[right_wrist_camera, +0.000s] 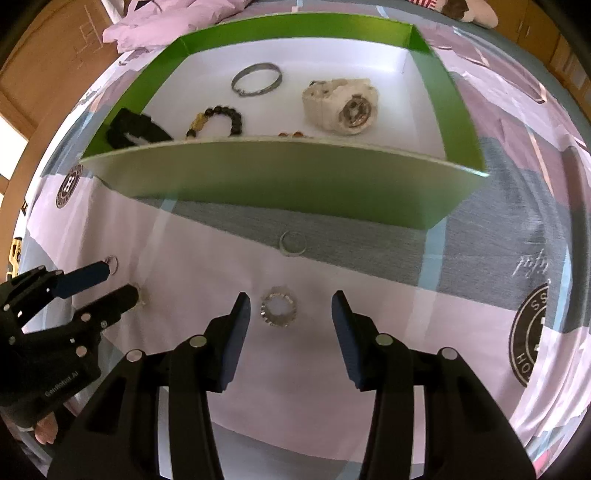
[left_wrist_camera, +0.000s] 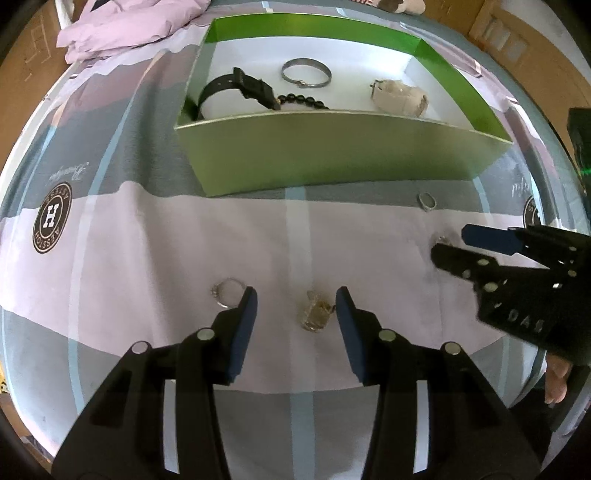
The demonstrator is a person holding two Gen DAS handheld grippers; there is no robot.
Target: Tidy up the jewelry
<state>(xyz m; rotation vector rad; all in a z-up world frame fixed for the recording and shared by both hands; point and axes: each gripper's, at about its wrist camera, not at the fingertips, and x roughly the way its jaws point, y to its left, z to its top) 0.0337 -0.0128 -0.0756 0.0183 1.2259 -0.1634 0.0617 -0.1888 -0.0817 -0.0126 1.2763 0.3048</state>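
Observation:
A green box (left_wrist_camera: 332, 147) with a white floor holds a black watch (left_wrist_camera: 240, 86), a silver bangle (left_wrist_camera: 306, 72), a black bead bracelet (left_wrist_camera: 303, 100) and a white watch (left_wrist_camera: 400, 98). My left gripper (left_wrist_camera: 295, 302) is open low over the bedsheet, with a small clear crystal piece (left_wrist_camera: 314, 312) between its fingers and a silver ring (left_wrist_camera: 229, 291) just left of the left finger. My right gripper (right_wrist_camera: 290, 306) is open, with a sparkly toothed ring (right_wrist_camera: 279, 304) between its fingers near the left one. A plain ring (right_wrist_camera: 293, 243) lies beyond it by the box (right_wrist_camera: 295, 177).
The bedsheet has round logo prints (left_wrist_camera: 51, 218). A lilac quilt (left_wrist_camera: 129, 26) is bunched at the far left behind the box. The right gripper shows in the left wrist view (left_wrist_camera: 448, 245), the left gripper in the right wrist view (right_wrist_camera: 123, 280). Cardboard boxes stand around the bed.

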